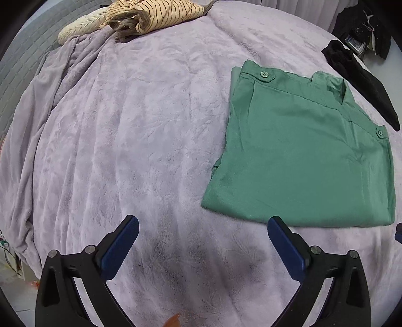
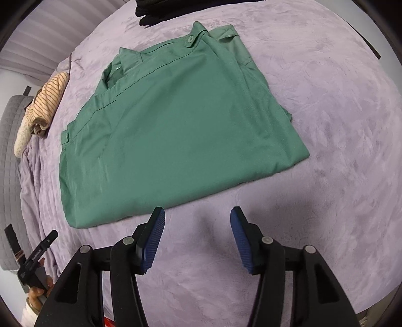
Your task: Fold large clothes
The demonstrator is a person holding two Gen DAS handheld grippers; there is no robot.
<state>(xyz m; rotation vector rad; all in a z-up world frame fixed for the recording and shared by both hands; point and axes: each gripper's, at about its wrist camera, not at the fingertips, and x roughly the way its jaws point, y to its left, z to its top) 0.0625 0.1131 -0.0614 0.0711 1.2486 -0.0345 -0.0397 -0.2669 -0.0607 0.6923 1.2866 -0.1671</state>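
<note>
Both empty: left gripper (image 1: pixel 203 222) wide, right gripper (image 2: pixel 198 213) released; folded green shirt (image 2: pixel 163 130) flat on blanket (image 1: pixel 125 125).

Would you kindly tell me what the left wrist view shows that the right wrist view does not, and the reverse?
Only the left wrist view shows the left tongs, open and empty over bare blanket, and dark clutter beyond the bed's far right edge.

Only the right wrist view shows the right tongs, open and empty just short of the shirt's near hem, and the person's hand at lower left holding the other tool.

Both show the folded green shirt on the lilac blanket, the striped garment and a black garment.
</note>
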